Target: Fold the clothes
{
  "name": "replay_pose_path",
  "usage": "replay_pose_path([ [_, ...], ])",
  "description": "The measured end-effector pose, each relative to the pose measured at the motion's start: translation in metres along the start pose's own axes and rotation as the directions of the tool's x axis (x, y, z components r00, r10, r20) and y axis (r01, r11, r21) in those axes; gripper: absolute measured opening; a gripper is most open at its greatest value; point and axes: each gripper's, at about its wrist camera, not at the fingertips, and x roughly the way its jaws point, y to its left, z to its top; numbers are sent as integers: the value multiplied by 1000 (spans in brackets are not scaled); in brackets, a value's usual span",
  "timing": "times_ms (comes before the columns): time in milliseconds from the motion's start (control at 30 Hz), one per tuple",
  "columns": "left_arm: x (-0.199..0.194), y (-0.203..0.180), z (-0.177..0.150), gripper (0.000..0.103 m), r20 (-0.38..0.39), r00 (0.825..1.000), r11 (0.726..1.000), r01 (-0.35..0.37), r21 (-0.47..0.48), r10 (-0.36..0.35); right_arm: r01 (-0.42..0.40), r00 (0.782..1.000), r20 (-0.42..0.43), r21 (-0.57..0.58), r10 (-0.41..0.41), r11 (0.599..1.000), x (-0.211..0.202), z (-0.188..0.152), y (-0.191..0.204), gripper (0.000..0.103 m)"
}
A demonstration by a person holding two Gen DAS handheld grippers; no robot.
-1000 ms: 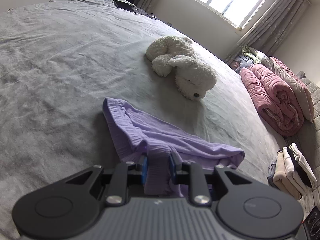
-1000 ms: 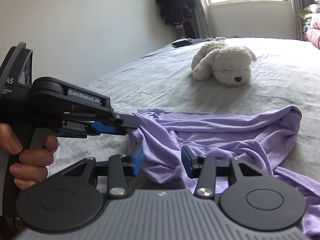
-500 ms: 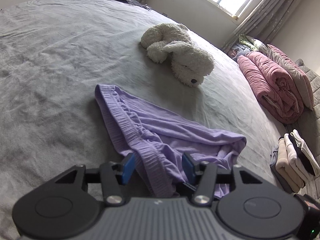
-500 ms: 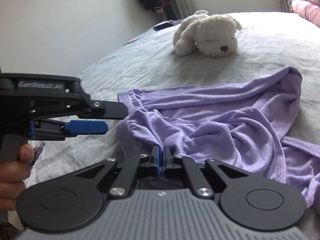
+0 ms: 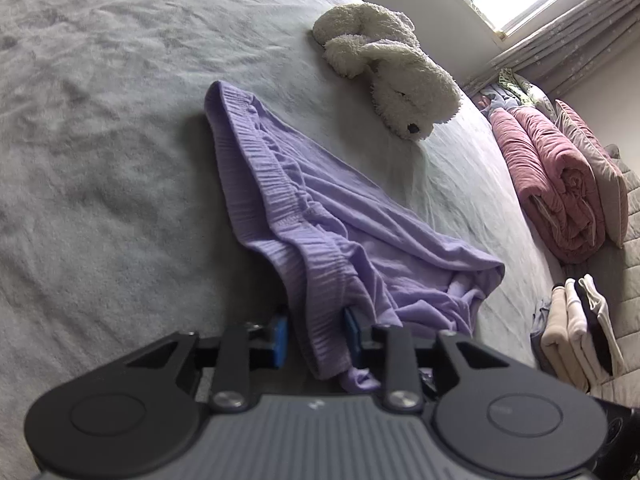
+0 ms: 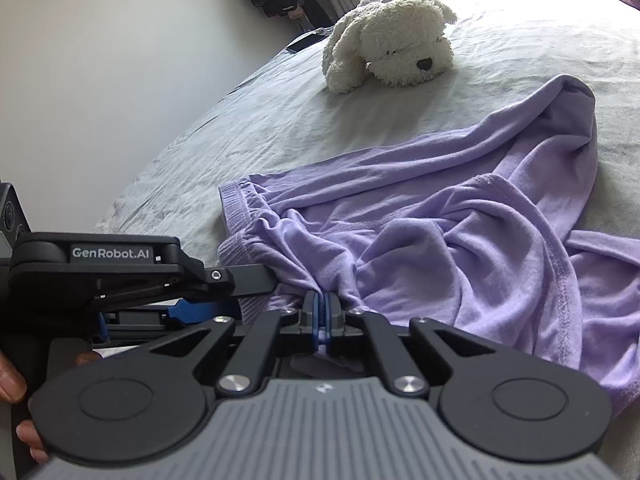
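Nearest to me, my right gripper [image 6: 322,314] is clamped tight on a pinch of the lilac shorts [image 6: 440,240], the blue pads pressed together with fabric bunched between them close to the ribbed waistband [image 5: 256,184]. Just to its left, my left gripper [image 5: 316,334] has just been closing, and the waistband now runs between its blue pads [image 5: 280,334], which press on it from both sides; a tail of cloth hangs out behind them.

The shorts lie crumpled along the near edge of the bed [image 5: 100,120], waistband stretching away from me, the leg end heaped toward the right.

I judge the step in hand to be getting a two-point hold on the waistband so the garment can be spread flat. To do it well I'd draw my hands apart along the band until it is taut, lift just enough for the creases to fall out, then lay it down square on the sheet.

Further in, mid-bed and well apart from the cloth, lies a white plush dog [image 6: 390,40]; I'd keep the spread short of it.
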Motion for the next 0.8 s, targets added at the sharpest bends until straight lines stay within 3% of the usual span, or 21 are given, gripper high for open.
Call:
replay_pose_path([
  [100,-3,-3,-1,12,6,1000,1000,-10,6,10,-3,1000,2,-8,3,1000,-3,0,1,6],
  [167,-5,-4,-1,8,10,1000,1000,-17,11,17,-5,1000,4,-17,6,1000,-6,1,4,12],
  [300,-22,-2,-1,6,23,999,998,-48,27,48,29,999,20,-67,-28,997,-23,2,10,20],
  [400,-36,4,1,5,35,997,996,-72,49,70,74,995,68,-105,-67,992,-44,2,11,58],
  [600,-64,20,6,3,75,992,991,-105,88,99,121,991,77,-143,-111,982,-69,-3,7,59],
  [800,-76,37,10,3,83,989,987,-133,94,126,161,986,47,-105,-157,981,-82,-12,-9,59],
])
